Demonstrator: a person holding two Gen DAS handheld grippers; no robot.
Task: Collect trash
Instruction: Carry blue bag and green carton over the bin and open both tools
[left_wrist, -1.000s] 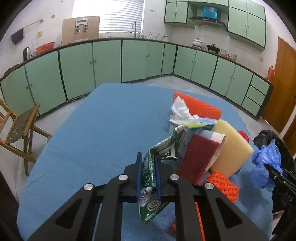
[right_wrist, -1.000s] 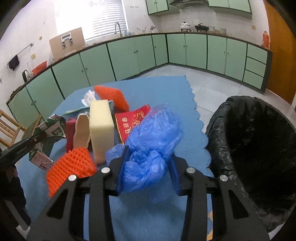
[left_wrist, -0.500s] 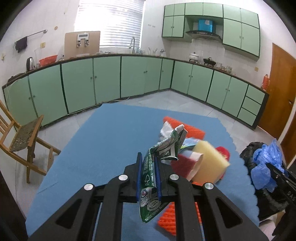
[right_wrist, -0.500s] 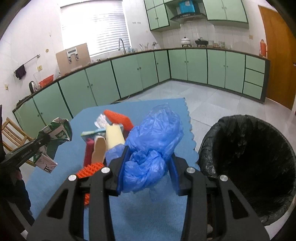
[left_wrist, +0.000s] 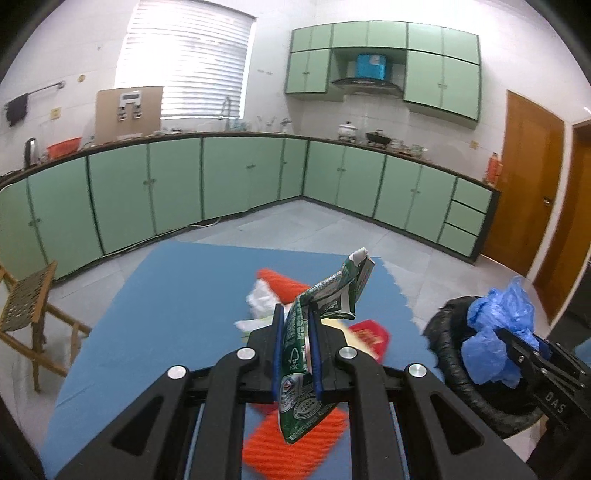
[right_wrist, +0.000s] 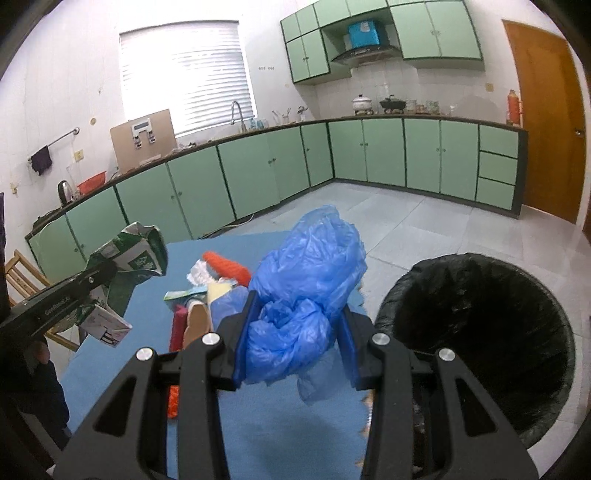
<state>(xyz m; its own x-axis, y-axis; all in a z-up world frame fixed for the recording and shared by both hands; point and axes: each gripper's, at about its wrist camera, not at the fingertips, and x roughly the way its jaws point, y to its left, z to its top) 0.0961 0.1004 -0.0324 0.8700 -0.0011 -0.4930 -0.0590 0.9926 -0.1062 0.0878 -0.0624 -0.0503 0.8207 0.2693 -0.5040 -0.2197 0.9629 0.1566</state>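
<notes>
My left gripper (left_wrist: 296, 354) is shut on a crushed green and white carton (left_wrist: 325, 295), held in the air above the blue table (left_wrist: 166, 295). In the right wrist view that carton (right_wrist: 125, 258) hangs at the left. My right gripper (right_wrist: 295, 339) is shut on a crumpled blue plastic bag (right_wrist: 306, 273), just left of the black-lined trash bin (right_wrist: 480, 332). From the left wrist view the blue bag (left_wrist: 495, 332) shows over the bin's rim (left_wrist: 443, 354). More trash lies on the table: orange foam netting (left_wrist: 295, 446), a red packet (left_wrist: 373, 334), white crumpled paper (left_wrist: 260, 299).
A yellow sponge (right_wrist: 218, 291) and a red scouring pad (right_wrist: 177, 328) lie in the pile. A wooden chair (left_wrist: 26, 314) stands left of the table. Green cabinets (left_wrist: 236, 177) line the walls beyond tiled floor (right_wrist: 424, 221); a brown door (left_wrist: 528, 206) is at the right.
Both grippers have risen with their loads, so the table and the trash pile sit lower and farther off. The carton and the blue bag stay gripped.
</notes>
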